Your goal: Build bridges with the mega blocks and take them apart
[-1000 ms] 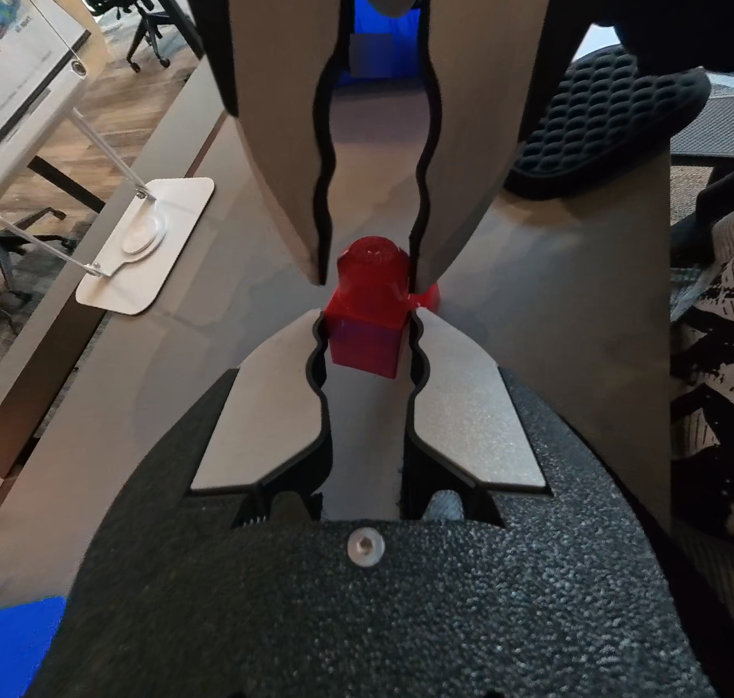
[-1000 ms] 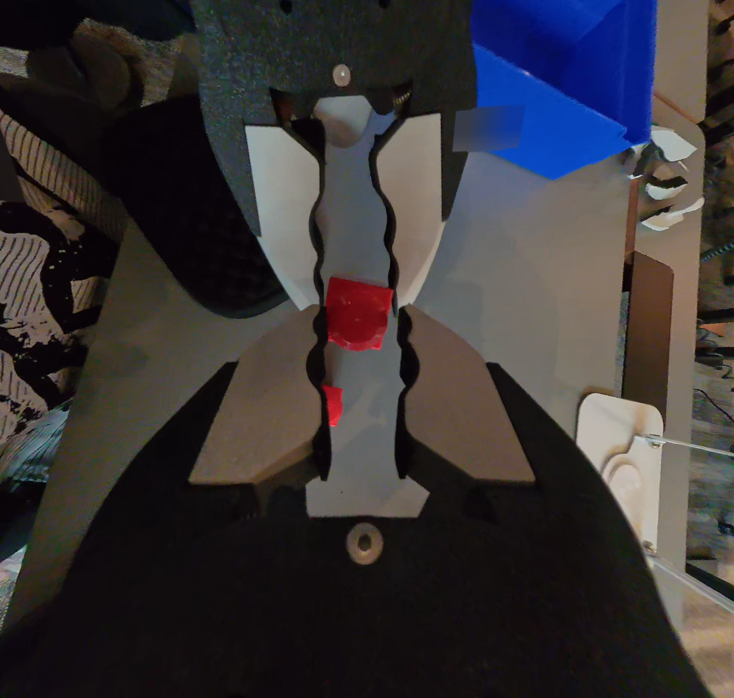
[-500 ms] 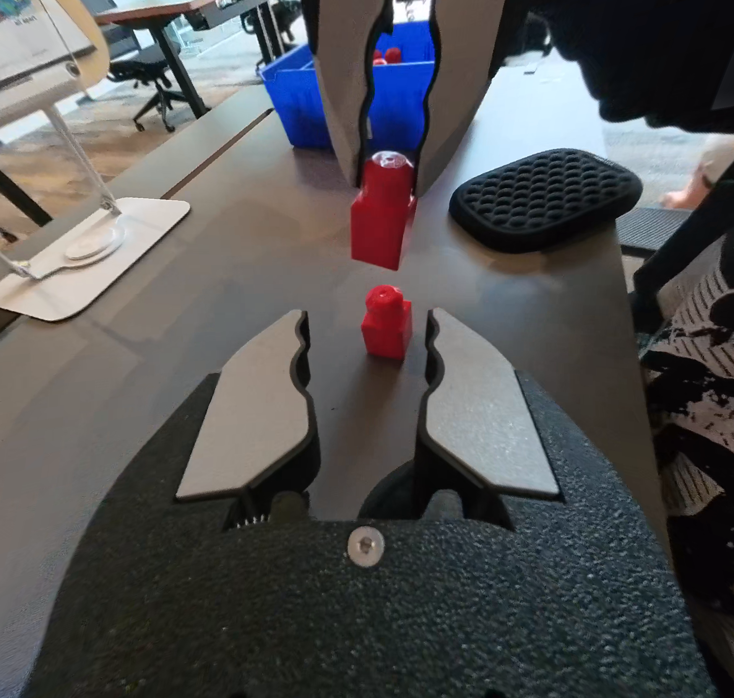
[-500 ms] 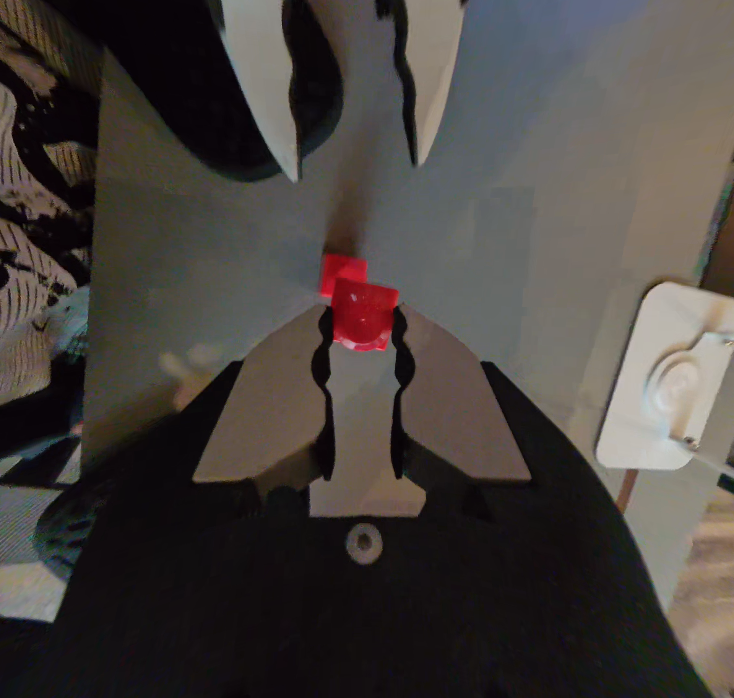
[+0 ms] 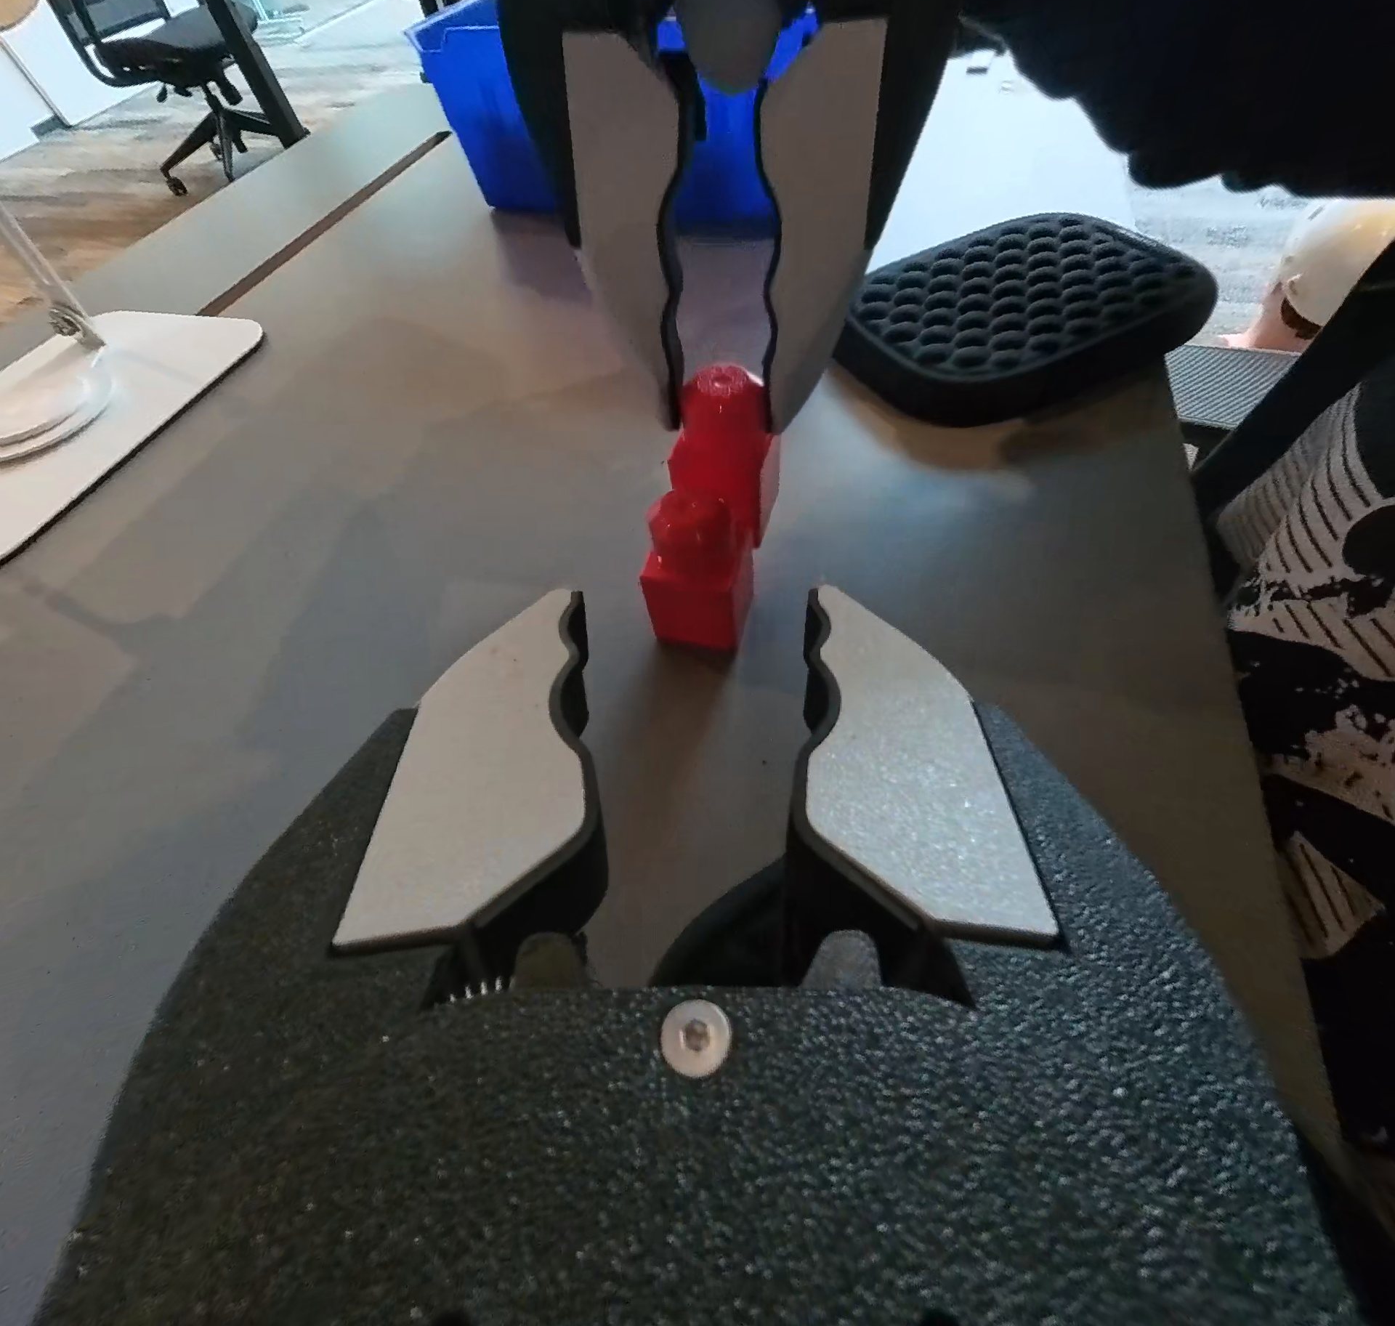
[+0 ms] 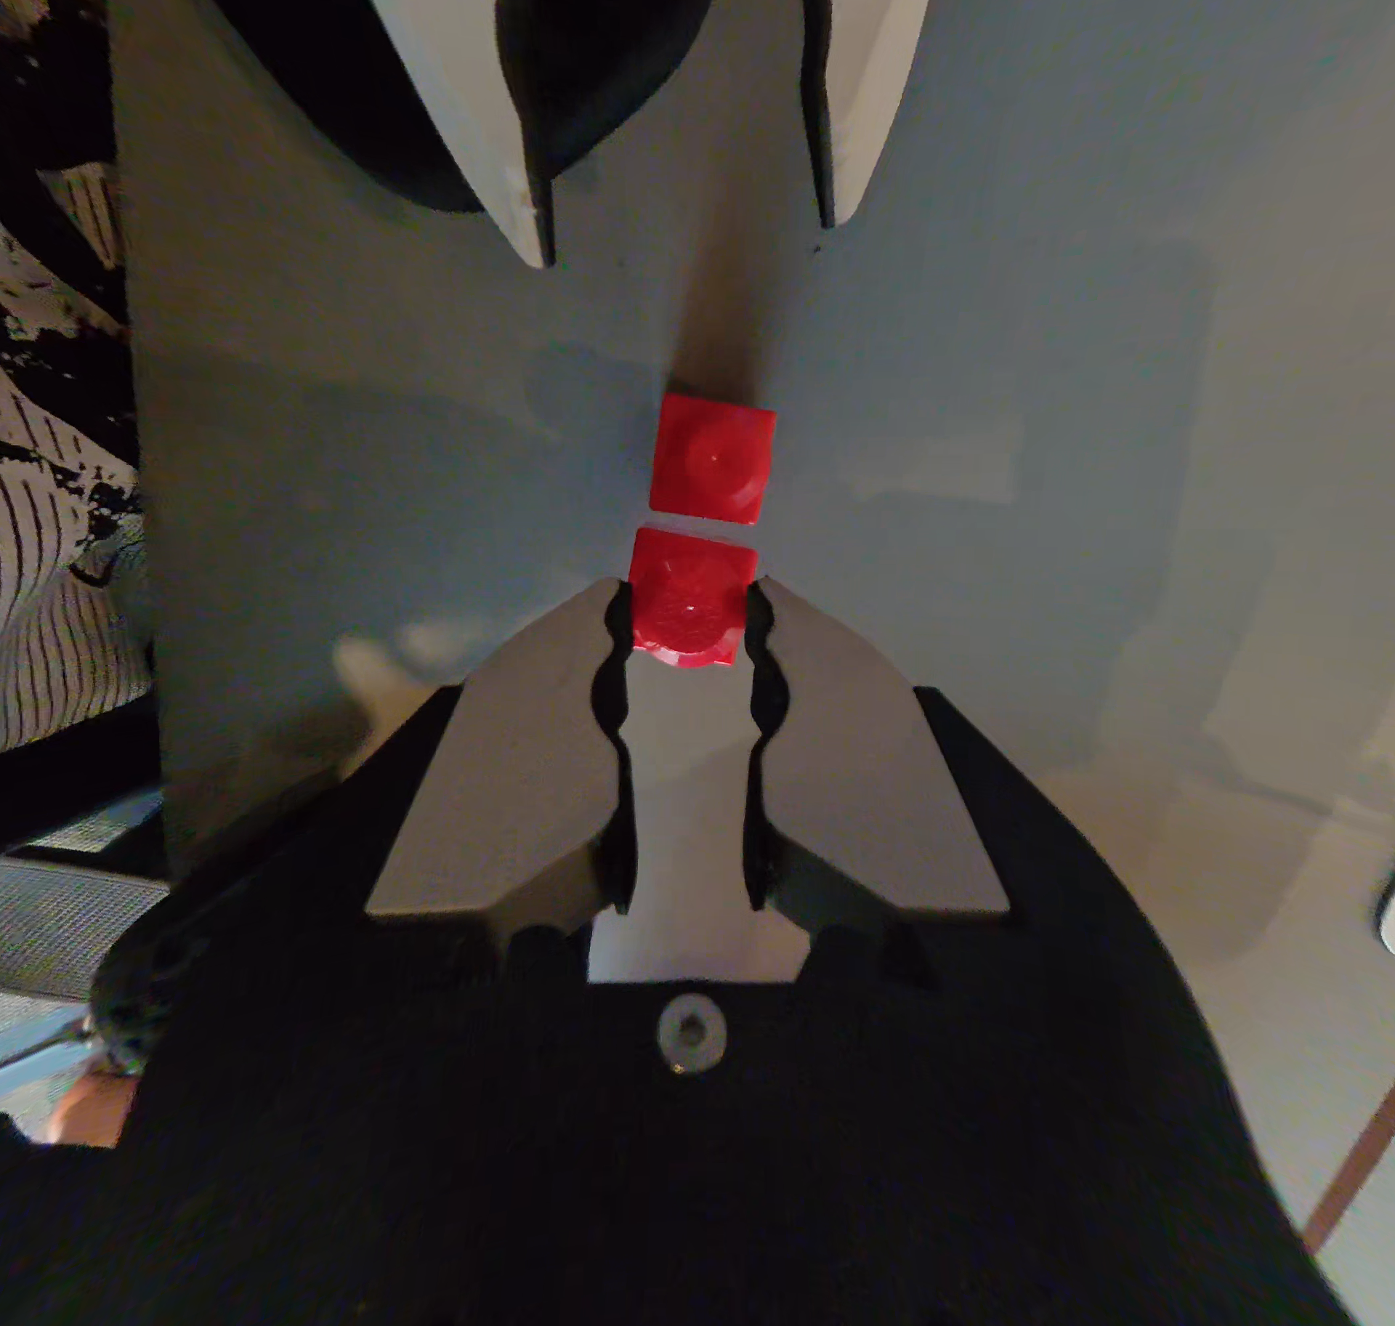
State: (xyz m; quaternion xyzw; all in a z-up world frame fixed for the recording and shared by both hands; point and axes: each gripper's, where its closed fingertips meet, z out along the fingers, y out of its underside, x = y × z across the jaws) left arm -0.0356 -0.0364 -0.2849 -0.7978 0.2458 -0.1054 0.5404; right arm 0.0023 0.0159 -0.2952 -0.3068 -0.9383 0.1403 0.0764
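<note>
Two small red single-stud blocks are in view. One red block (image 5: 694,599) (image 6: 713,463) stands alone on the grey table (image 5: 377,535), just ahead of my open, empty left gripper (image 5: 696,603). My right gripper (image 6: 691,595) comes down from above and is shut on the second red block (image 6: 691,603) (image 5: 725,437), gripping its stud end. The held block sits low, right behind the standing one with a thin gap between them. I cannot tell if it touches the table. The right gripper (image 5: 721,422) faces the left gripper (image 6: 683,240) across the blocks.
A blue bin (image 5: 468,104) stands at the far end of the table. A black honeycomb pad (image 5: 1027,308) lies far right. A white stand base (image 5: 128,376) is at the left. The table's right edge and a person's patterned clothing (image 5: 1321,610) are close by. My hands' fingertips stand some 7 centimetres from each other. From either gripper's tips it is about 40 centimetres to the white stand base (image 5: 128,376).
The right gripper lifted its red block off the other, then lowered it down beside and behind the standing block. The left gripper let go, opened and drew back a little.
</note>
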